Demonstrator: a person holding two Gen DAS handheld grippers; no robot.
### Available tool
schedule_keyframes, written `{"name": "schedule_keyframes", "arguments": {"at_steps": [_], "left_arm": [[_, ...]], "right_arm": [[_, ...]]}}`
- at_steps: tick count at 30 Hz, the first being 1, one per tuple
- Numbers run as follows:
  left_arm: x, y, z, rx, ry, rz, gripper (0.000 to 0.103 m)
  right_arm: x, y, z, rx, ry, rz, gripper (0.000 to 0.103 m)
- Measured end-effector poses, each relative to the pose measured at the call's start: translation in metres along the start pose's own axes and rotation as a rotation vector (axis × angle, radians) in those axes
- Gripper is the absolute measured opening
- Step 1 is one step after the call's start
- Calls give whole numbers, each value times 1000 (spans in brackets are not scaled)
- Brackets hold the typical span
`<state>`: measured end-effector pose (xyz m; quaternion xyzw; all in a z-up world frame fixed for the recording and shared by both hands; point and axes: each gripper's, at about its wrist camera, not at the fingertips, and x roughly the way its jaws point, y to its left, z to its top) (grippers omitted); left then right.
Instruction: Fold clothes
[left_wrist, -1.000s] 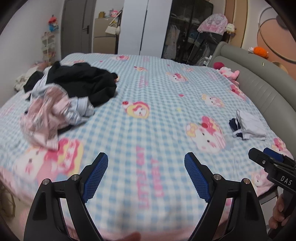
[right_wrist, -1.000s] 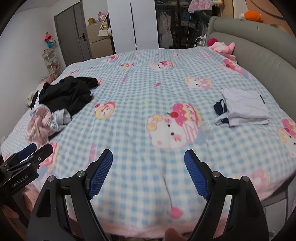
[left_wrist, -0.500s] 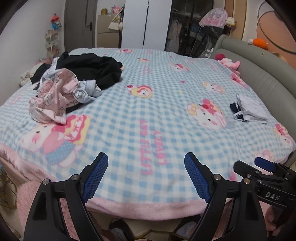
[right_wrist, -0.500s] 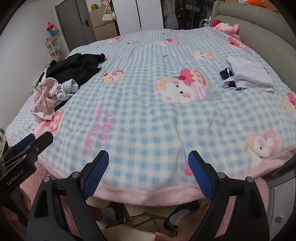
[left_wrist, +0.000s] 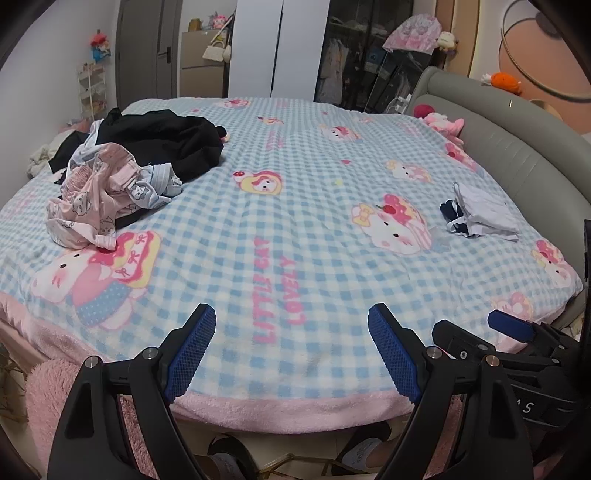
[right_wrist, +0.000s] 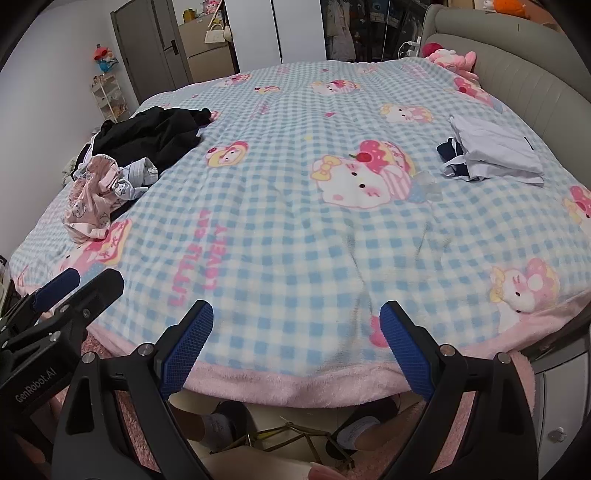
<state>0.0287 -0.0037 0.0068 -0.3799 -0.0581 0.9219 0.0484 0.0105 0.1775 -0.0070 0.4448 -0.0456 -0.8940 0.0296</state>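
The left gripper (left_wrist: 291, 350) and the right gripper (right_wrist: 295, 347) are held side by side above the near pink edge of the bed; both sets of blue-padded fingers are spread wide and nothing is held between them. The bed is covered by a blue-and-white checked cartoon-cat blanket (left_wrist: 295, 229). An unfolded heap of clothes is seen on the far left of the blanket: a pink printed garment (left_wrist: 92, 199) lies in front, touching a black garment (left_wrist: 166, 140) behind it. Well apart, on the right near the grey headboard (left_wrist: 517, 147), a small folded stack of pale and navy clothes (right_wrist: 491, 155) is laid.
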Motion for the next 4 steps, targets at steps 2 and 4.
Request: {"name": "schedule_keyframes", "arguments": {"at_steps": [2, 4], "left_arm": [[-1, 0, 0, -1, -2, 0, 87], [0, 0, -1, -1, -1, 0, 87]], "right_arm": [[1, 0, 0, 2, 3, 1, 93], [1, 0, -1, 2, 4, -3, 93]]}}
